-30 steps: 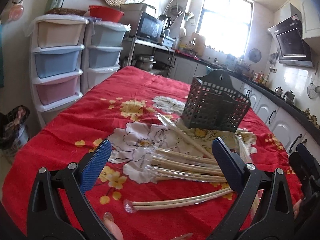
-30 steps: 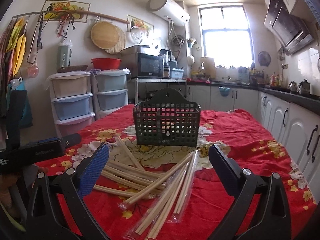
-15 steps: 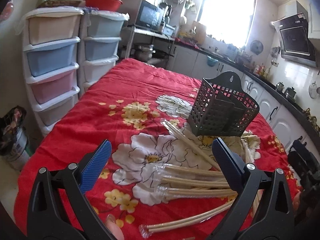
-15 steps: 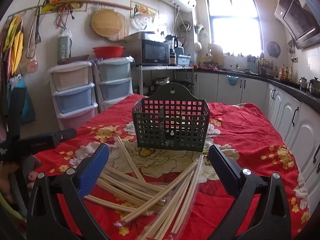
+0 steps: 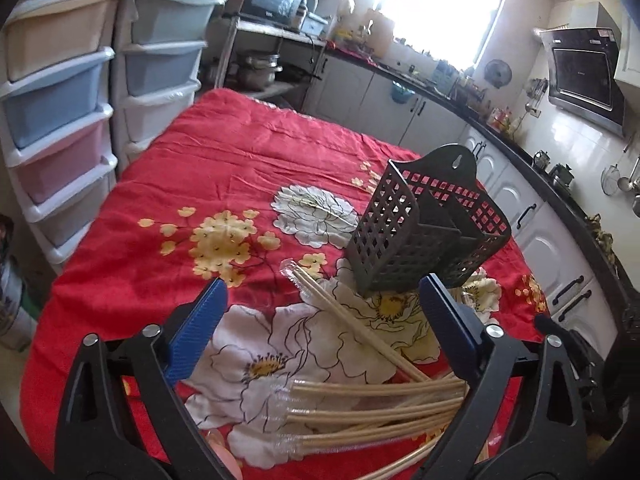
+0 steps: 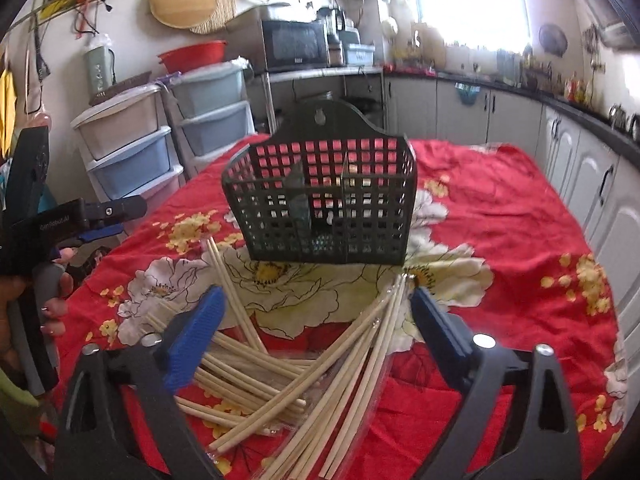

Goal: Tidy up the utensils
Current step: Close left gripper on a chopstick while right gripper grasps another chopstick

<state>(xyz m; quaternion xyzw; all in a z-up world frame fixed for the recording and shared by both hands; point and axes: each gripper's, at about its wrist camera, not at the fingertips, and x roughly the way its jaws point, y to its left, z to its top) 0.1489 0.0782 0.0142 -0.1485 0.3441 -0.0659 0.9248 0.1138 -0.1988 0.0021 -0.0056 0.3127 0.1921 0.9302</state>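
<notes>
Left wrist view
Left gripper (image 5: pixel 324 320): jaws wide apart and closing, nothing pinched; chopsticks lie below the gap.
Chopsticks (image 5: pixel 372 404): wrapped pairs scattered on the red floral tablecloth (image 5: pixel 224 168).
Basket (image 5: pixel 424 236): dark mesh caddy with dividers, upright on the cloth beyond the chopsticks.

Right wrist view
Right gripper (image 6: pixel 316 328): jaws wide apart and closing, nothing gripped; sticks fan out beneath.
Chopsticks (image 6: pixel 280 376): loose heap just before the basket.
Basket (image 6: pixel 324 204): compartments hold no chopsticks.
Left gripper (image 6: pixel 92 216): at left edge, held by a hand (image 6: pixel 24 312).
</notes>
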